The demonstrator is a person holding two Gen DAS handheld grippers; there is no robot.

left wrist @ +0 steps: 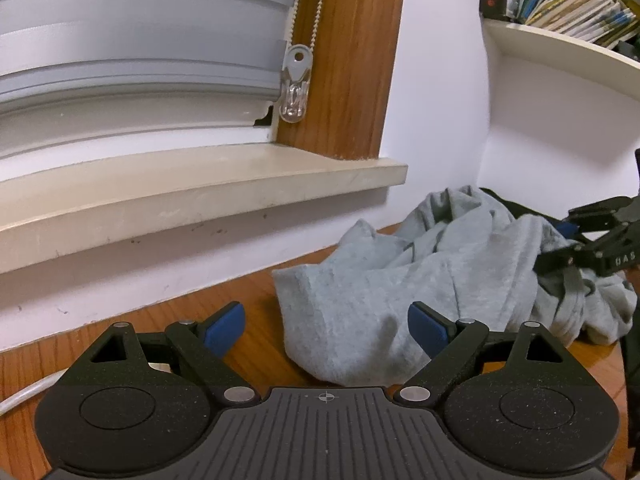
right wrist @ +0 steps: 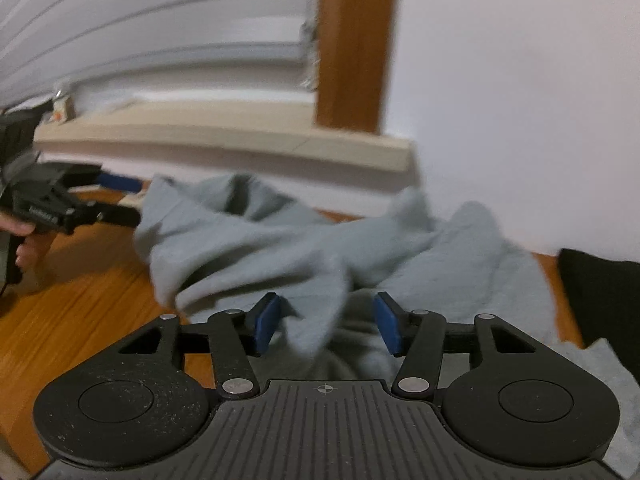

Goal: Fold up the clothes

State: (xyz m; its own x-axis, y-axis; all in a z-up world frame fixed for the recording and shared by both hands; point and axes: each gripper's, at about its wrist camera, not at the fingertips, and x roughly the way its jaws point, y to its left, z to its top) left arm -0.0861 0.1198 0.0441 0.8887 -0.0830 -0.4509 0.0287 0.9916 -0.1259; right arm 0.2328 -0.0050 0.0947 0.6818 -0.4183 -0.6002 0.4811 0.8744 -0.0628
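Note:
A crumpled light grey garment (left wrist: pixel 400 280) lies heaped on the wooden table (left wrist: pixel 180 320) by the wall. My left gripper (left wrist: pixel 326 326) stands wide open at the garment's near left edge, and its blue pads (left wrist: pixel 226 326) touch no cloth. In the right wrist view the garment (right wrist: pixel 248 240) spreads across the middle. My right gripper (right wrist: pixel 326 322) is open, with a hanging fold of the grey cloth between its jaws and a gap at the right pad (right wrist: pixel 386 326). The left wrist view has the right gripper (left wrist: pixel 556 240) over the heap's right side. The left gripper (right wrist: pixel 128 200) shows at the heap's left in the right wrist view.
A beige window sill (left wrist: pixel 200 196) juts out above the table's back edge, with a blind cord weight (left wrist: pixel 294 92) hanging over it. A white shelf of books (left wrist: pixel 580 12) is at upper right. A black object (right wrist: pixel 600 300) lies right of the garment. A white cable (left wrist: pixel 24 396) lies at the table's left.

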